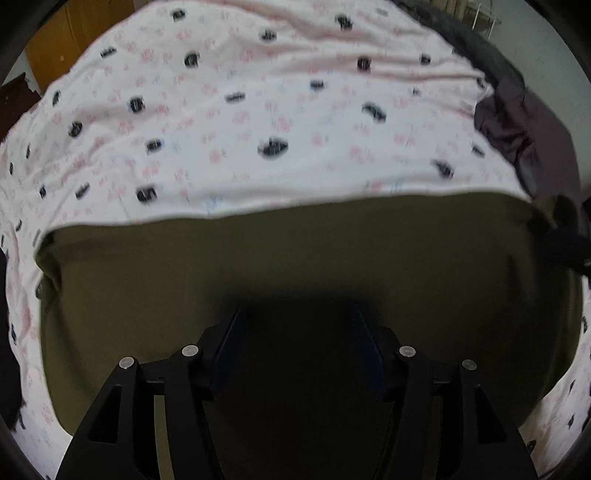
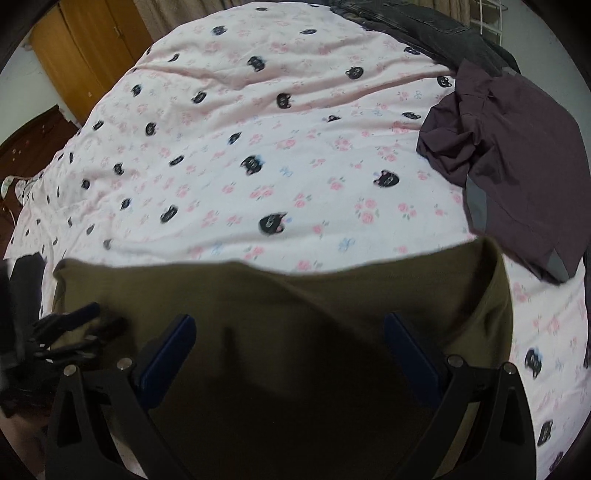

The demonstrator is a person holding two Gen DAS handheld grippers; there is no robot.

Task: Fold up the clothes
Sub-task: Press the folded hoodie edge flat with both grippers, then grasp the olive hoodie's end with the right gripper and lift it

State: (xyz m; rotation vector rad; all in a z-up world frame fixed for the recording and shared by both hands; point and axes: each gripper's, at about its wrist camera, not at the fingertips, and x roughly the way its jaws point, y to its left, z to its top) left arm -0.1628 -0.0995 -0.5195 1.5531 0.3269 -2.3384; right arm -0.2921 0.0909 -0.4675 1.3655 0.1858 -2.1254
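An olive-green garment (image 1: 288,254) lies flat on a bed, folded into a wide block, and fills the lower half of the left wrist view. My left gripper (image 1: 295,314) hovers just above it, open and empty. The same garment (image 2: 258,291) shows in the right wrist view, its right part raised in a fold. My right gripper (image 2: 290,325) is open wide above it, holding nothing. The left gripper (image 2: 70,325) shows at the left edge there, over the garment's left end.
The bed sheet (image 1: 258,110) is pink-white with black cat faces and flowers. A crumpled dark purple garment (image 2: 517,155) lies at the right. Dark grey jeans (image 2: 436,26) lie at the far right corner. A wooden wardrobe (image 2: 85,48) stands beyond the bed.
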